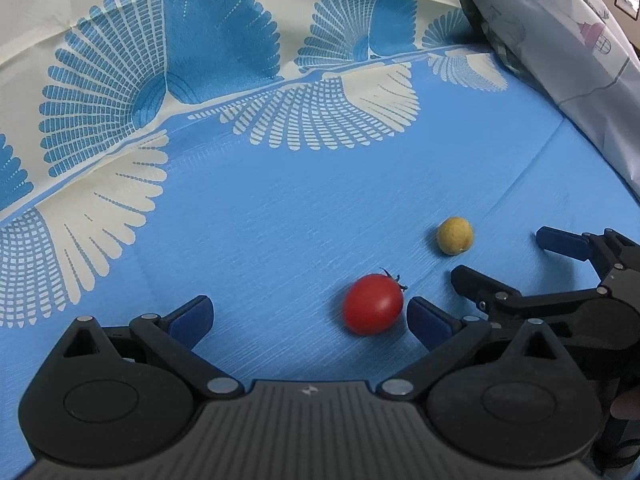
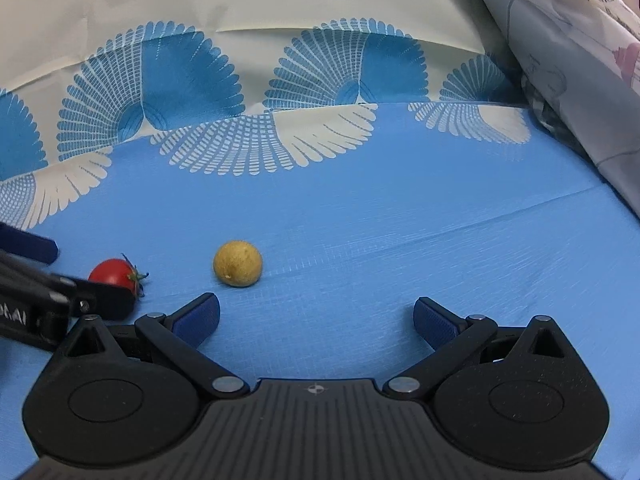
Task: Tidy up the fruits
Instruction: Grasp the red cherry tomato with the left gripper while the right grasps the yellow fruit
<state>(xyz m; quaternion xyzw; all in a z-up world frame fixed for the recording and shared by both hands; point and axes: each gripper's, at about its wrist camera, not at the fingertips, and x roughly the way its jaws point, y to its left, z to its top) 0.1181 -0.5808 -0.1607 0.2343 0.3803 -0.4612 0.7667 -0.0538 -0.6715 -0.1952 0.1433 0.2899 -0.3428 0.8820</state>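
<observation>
A blue tablecloth (image 1: 280, 220) with cream fan patterns carries 2 wide-open, empty grippers. The left gripper (image 1: 310, 318) flanks a red cherry tomato (image 1: 373, 304), which lies on the cloth just beside its right finger. The right gripper (image 2: 316, 316) hovers nearby, a small yellow fruit (image 2: 238, 264) lying just beyond its left fingertip.

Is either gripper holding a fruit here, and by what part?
Nothing is held. The left gripper and right gripper are both open; the red tomato and yellow fruit lie free on the cloth.
</observation>
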